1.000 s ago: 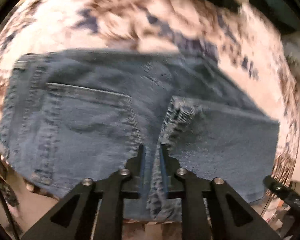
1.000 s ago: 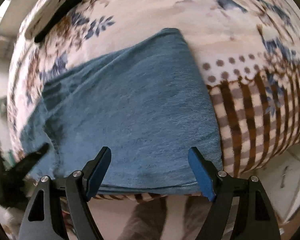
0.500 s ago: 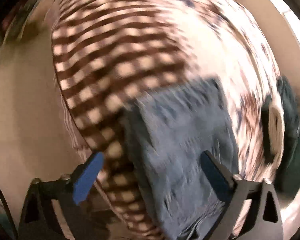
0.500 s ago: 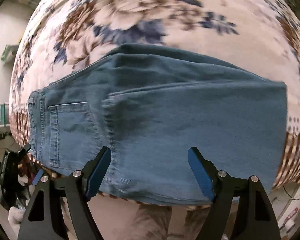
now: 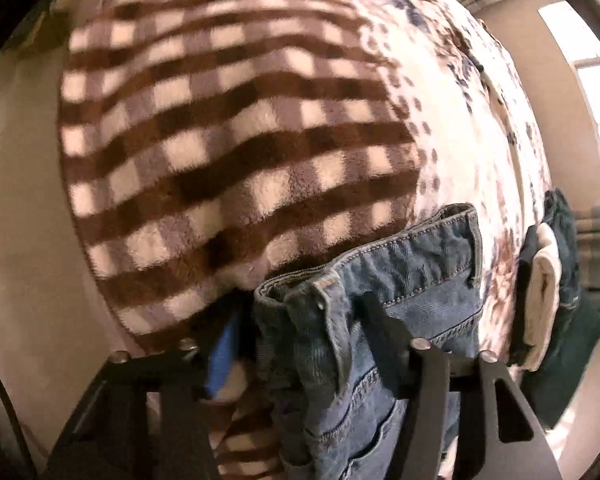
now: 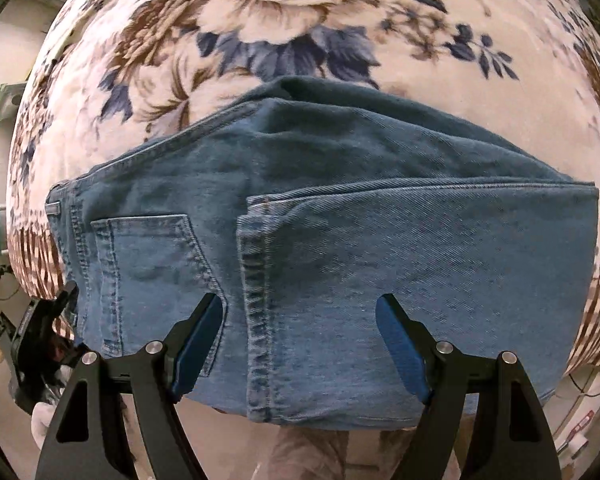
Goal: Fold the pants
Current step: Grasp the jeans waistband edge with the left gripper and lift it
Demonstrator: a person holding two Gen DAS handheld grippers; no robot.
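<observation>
The blue jeans [image 6: 340,240] lie folded on the blanket, leg hems laid over the seat beside the back pocket. My right gripper [image 6: 300,340] hovers open over their near edge, one finger on each side of the hem seam, nothing pinched. At the jeans' left end the left gripper [image 6: 40,352] shows as a dark shape. In the left wrist view the waistband corner [image 5: 324,300] stands between the fingers of my left gripper [image 5: 298,332]. Its jaws are closing. A dark gap still shows between the blue left pad [image 5: 222,344] and the denim.
The jeans rest on a fleece blanket, floral [image 6: 300,20] on top and brown-checked [image 5: 220,140] at the border. A stack of folded clothes [image 5: 548,280] sits at the right in the left wrist view. A person's legs [image 6: 308,452] stand at the bed's near edge.
My left gripper let go of the hem, swung and rolled to the waistband end, spread wide, then narrowed around the waistband. My right gripper slid left along the jeans, still open.
</observation>
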